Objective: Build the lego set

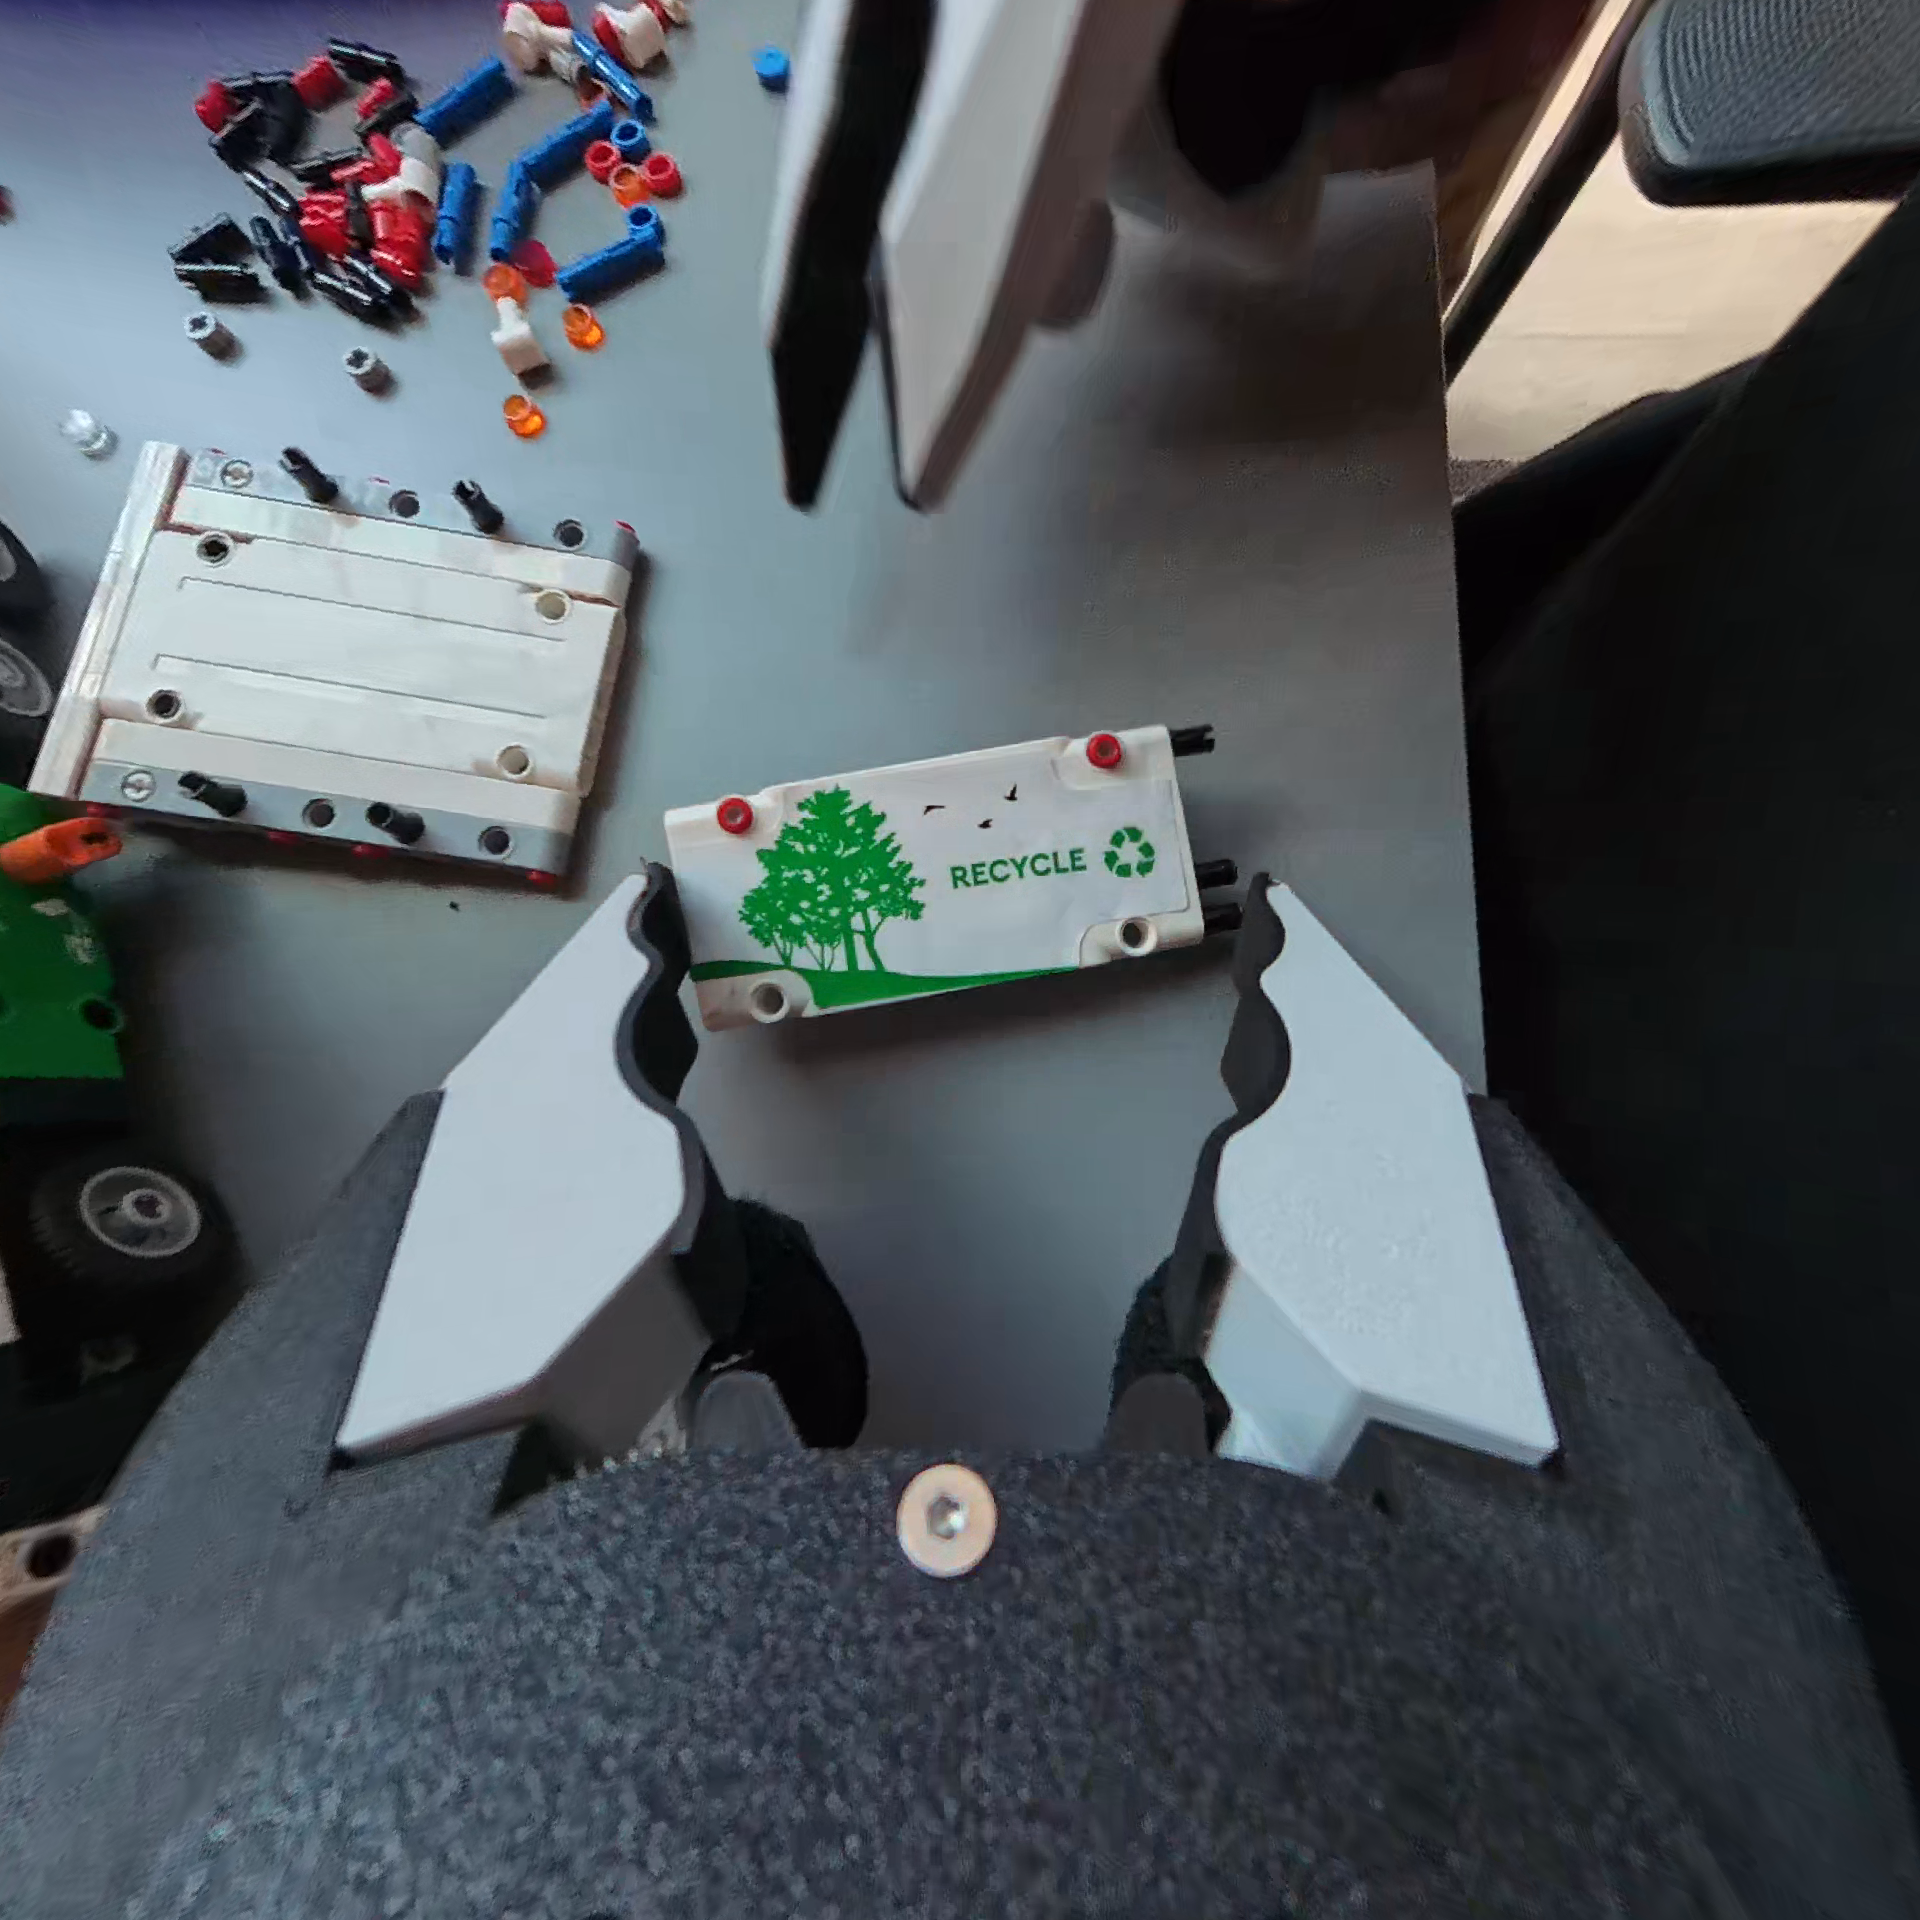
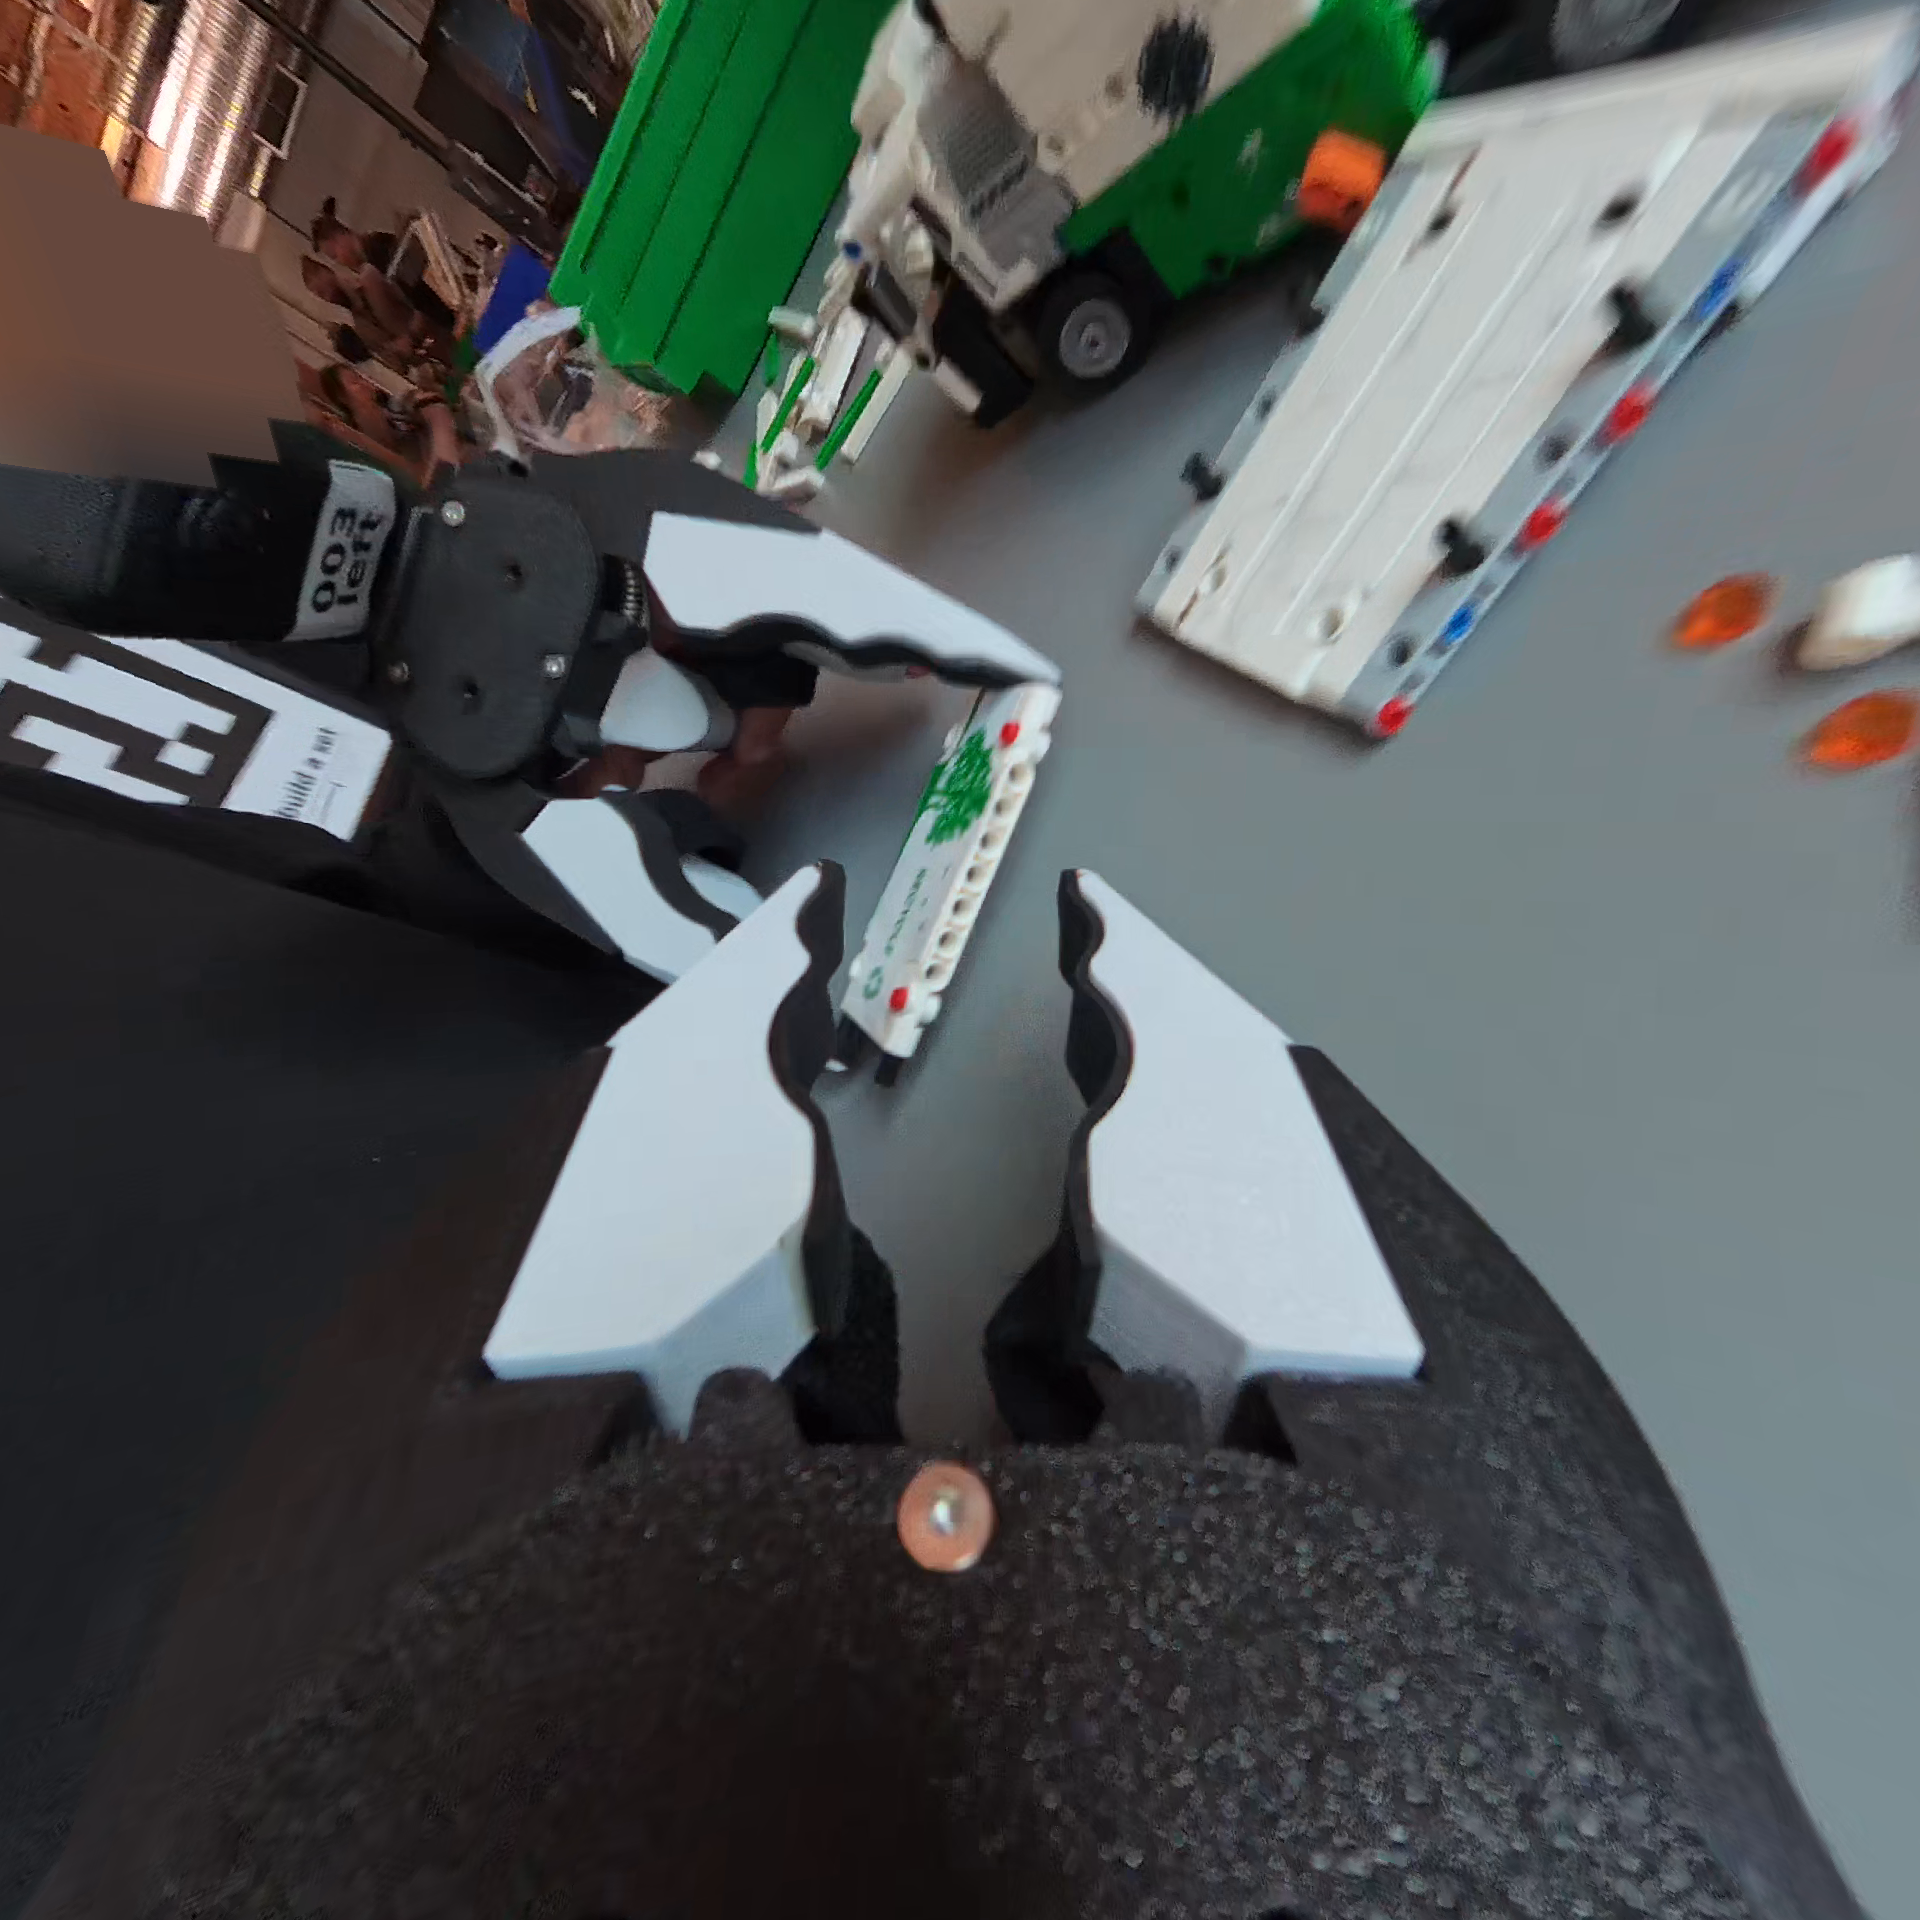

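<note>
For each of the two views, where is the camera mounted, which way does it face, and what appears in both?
Left wrist view: sits behind the left gripper, looking down at the grey table; its fingers stand wide beside a white tree-printed panel.
Right wrist view: sits behind the right gripper, fingers apart, facing across the table toward a green-and-white toy truck.
Shared: panel, left gripper, large white plate.

Soft daylight falls evenly on the matte grey surface, so the white printed toy panel between my left claw fingers throws only a thin shadow along its near edge. My other claw smears with motion blur above, and bright glare burns at the upper right. Through my right claw's wide lens, the green-and-white toy truck and orange studs go soft and stretched toward the edges.
</note>
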Motion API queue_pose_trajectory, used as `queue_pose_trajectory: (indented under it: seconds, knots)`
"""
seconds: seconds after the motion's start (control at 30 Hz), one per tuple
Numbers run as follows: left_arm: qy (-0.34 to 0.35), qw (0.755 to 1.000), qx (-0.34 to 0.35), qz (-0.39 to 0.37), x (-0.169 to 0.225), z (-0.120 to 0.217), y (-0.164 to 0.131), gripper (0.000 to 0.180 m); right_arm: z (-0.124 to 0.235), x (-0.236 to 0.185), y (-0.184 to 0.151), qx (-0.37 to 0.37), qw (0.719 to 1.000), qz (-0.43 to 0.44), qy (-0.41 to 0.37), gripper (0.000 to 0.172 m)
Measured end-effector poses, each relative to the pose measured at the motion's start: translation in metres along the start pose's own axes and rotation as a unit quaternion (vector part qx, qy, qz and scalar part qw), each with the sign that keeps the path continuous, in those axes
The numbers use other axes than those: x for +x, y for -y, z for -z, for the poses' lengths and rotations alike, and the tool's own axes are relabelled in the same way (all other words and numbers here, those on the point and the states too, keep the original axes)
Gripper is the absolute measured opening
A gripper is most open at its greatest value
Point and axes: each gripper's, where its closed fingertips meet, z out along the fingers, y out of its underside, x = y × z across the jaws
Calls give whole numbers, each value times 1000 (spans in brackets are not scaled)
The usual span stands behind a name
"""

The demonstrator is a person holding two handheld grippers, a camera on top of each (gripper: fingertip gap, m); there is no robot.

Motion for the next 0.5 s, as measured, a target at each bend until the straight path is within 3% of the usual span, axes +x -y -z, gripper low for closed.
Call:
queue_pose_trajectory:
  seconds: [0.07, 0.17, 0.37, 0.5]
  knots:
    - [-11, 999, -19, -26, 1, -1, -2, 104, 22, 24, 23, 16, 991, 108, -74, 34]
    - [-36, 997, -42, -55, 4, -1, -3, 104, 38, 70, 46, -15, 952, 236, -192, 27]
    - [-74, 990, -84, -86, 3, 2, -10, 104, 23, 93, 56, -95, 901, 357, -228, 15]
    - [-95, 987, -96, -89, 2, 4, -15, 104, 16, 100, 52, -112, 906, 346, -215, 15]
